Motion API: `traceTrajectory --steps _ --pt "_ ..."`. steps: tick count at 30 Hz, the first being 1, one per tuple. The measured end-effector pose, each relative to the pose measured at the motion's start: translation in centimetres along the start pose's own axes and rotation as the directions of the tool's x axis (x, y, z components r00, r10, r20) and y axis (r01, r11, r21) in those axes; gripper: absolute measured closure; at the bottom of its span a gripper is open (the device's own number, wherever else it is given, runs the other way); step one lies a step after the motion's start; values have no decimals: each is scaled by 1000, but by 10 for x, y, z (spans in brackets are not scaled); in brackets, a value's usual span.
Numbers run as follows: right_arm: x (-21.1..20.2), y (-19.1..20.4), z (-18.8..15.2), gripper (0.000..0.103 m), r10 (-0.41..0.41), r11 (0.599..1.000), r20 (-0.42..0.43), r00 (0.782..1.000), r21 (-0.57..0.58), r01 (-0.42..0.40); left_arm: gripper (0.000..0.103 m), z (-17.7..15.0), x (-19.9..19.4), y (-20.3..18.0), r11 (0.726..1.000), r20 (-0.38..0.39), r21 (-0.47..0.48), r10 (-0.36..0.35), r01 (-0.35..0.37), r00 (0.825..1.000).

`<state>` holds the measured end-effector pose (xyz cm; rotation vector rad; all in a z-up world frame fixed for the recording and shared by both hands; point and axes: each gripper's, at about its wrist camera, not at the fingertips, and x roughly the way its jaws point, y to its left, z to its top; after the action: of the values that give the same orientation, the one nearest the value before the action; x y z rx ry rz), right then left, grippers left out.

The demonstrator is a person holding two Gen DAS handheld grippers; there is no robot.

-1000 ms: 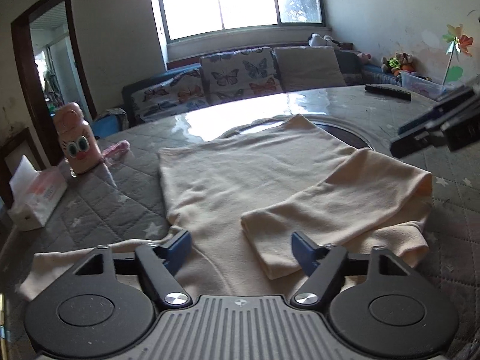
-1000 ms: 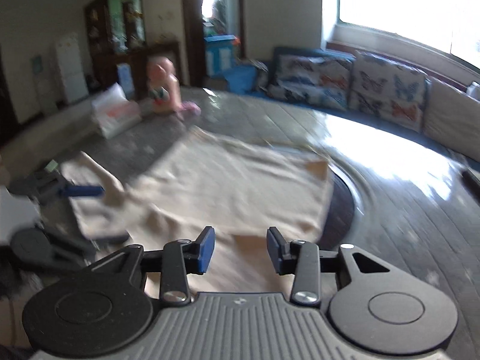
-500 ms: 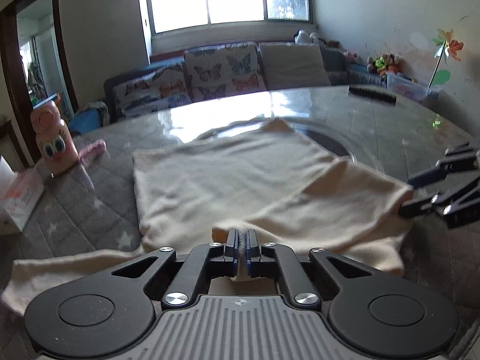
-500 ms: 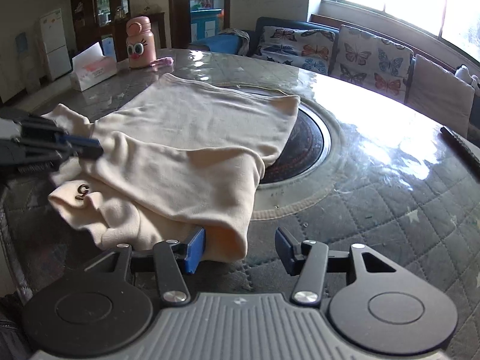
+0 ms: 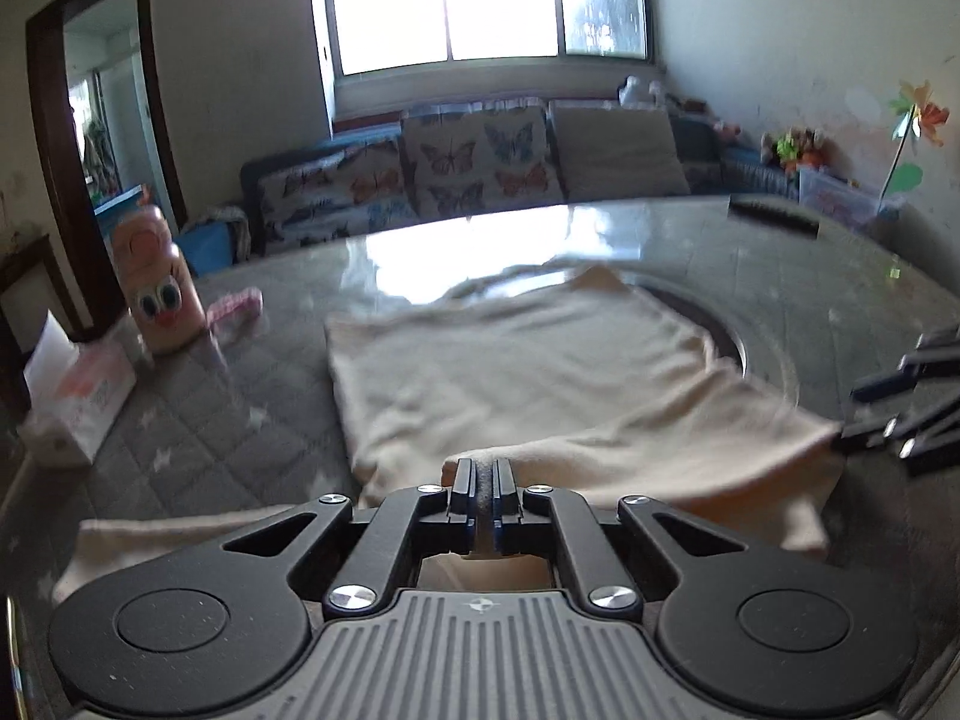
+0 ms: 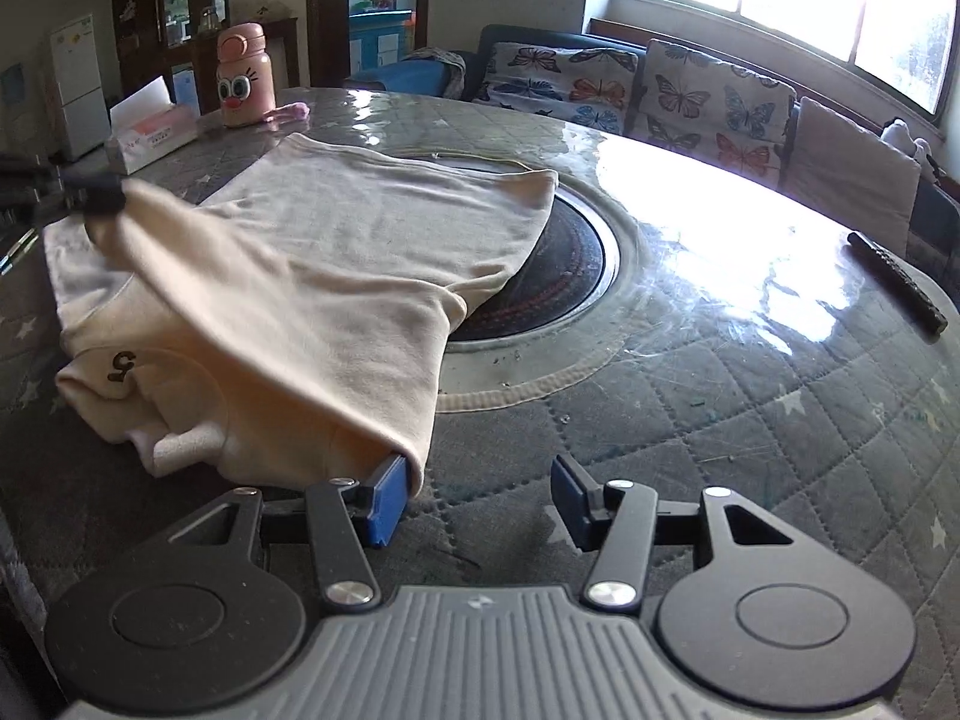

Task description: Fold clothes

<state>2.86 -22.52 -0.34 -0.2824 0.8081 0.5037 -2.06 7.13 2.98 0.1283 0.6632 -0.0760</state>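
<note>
Both jaws tell different stories: the left gripper (image 5: 478, 498) is pinched tight on a corner of the cream garment (image 6: 336, 276), while the right gripper (image 6: 474, 504) stands about half open, its left blue pad touching the near folded edge and nothing pressed between the pads.

That garment lies across the middle of the quilted table (image 6: 750, 420), its far end draped over the dark round inset (image 6: 576, 264) at the frame's centre. In the right wrist view the cloth rises in a taut ridge toward the upper left, where the left gripper's tip holds it off the table. My guess is the corner is held up so a flap can be carried over for the next fold, and the right tool waits at the lower edge to catch the matching corner. A printed "5" (image 6: 119, 365) shows on a bunched layer at lower left.

Each tool points downward at a slant toward the cloth. The left wrist view is smeared, so I cannot be sure how much fabric sits in the pinch.

A pink bottle (image 6: 243, 84) and tissue box (image 6: 153, 135) stand at upper left, well apart from the work; a dark remote (image 6: 897, 279) lies at the right.
</note>
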Motion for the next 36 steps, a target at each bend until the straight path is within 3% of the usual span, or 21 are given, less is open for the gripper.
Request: traceTrajectory --steps 3,11,18,25,36 --pt "-6 0 3 50 10 1000 -14 1000 -14 -10 92 -14 6 1 1000 -48 15 21 -20 999" --pt "-19 2 30 53 92 996 46 995 -13 -91 91 -5 -5 3 1000 8 -2 10 -10 1000" --pt "24 18 58 64 145 989 70 987 -21 -144 91 -7 19 -7 999 -23 1 -48 48 999" --pt "60 20 61 66 130 992 48 990 -7 -129 90 -15 28 -1 999 -46 -13 -36 36 998" --pt "62 47 73 65 164 985 61 985 -59 -160 88 -10 35 5 1000 -38 -31 -1 -1 999"
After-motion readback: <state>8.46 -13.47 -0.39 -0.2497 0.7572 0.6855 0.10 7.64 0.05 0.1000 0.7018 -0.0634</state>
